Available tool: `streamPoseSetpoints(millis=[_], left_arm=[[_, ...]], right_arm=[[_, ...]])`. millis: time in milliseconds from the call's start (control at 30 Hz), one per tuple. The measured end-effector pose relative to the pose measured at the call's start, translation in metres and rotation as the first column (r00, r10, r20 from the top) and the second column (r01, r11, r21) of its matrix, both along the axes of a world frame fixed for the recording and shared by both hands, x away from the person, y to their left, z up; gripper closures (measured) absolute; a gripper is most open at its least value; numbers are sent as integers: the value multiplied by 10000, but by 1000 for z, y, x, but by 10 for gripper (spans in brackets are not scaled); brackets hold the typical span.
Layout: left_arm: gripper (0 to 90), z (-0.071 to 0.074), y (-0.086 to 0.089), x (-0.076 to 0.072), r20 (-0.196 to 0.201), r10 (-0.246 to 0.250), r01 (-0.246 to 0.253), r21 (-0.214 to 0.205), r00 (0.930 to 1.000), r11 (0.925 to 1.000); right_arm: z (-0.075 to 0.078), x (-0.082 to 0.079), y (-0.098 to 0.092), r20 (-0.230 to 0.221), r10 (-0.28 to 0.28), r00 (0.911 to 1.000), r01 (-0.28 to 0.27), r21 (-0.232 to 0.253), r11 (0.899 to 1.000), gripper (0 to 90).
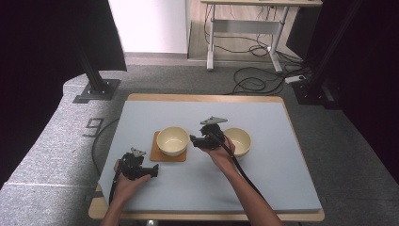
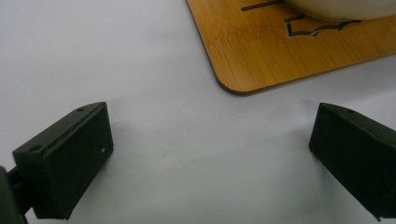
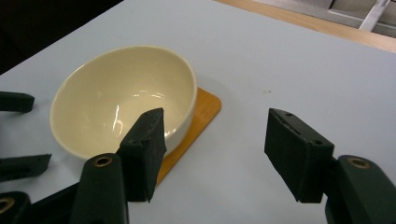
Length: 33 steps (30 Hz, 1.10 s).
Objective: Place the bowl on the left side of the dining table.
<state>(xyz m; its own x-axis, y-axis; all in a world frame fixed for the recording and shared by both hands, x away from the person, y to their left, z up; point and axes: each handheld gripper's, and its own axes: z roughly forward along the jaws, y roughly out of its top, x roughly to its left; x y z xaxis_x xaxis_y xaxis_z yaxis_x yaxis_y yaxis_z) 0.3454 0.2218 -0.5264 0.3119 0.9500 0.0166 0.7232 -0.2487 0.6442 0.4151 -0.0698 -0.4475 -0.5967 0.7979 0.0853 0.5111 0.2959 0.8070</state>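
On the grey table mat (image 1: 263, 183) sit two cream bowls: one bowl on a bamboo coaster (image 1: 157, 153), the left bowl (image 1: 172, 140), and a second bowl (image 1: 240, 140) bare on the mat to its right. Right gripper (image 1: 195, 140) hovers btwn them, just off the left bowl's rim; its jaws stand wide w/ nothing held, as the right gripper view confirms, the bowl (image 3: 116, 102) and coaster (image 3: 201, 116) lying ahead and left of the jaws. Left gripper (image 1: 153, 172) rests low near the coaster's front corner, jaws also wide and empty; the left gripper view has the coaster corner (image 2: 261, 60) ahead.

Judgement: bowl looks freshly set on the coaster, so this is the let-go/pull-away step. Next prob. calls for swinging the right gripper over to the second bowl and pinching its rim w/o nudging the placed one.
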Motion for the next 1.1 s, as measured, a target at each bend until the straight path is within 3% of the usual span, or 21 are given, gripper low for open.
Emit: streamPoseSetpoints(millis=[400,800,967,1100], left_arm=[[0,0,0,0,12,15,-15,-5,10000,10000],[0,0,0,0,20,17,-17,-17,10000,10000],[0,0,0,-1,30,30,-30,-21,10000,10000],[0,0,0,-1,36,33,-32,-19,10000,10000]], right_arm=[[10,-22,-47,281,-148,9995,144,148,9998,374],[9,-42,-89,692,-355,9970,325,441,9985,366],[7,-54,-108,1068,-508,9930,498,115,9987,365],[2,-60,-122,1017,-676,9925,654,245,9976,364]])
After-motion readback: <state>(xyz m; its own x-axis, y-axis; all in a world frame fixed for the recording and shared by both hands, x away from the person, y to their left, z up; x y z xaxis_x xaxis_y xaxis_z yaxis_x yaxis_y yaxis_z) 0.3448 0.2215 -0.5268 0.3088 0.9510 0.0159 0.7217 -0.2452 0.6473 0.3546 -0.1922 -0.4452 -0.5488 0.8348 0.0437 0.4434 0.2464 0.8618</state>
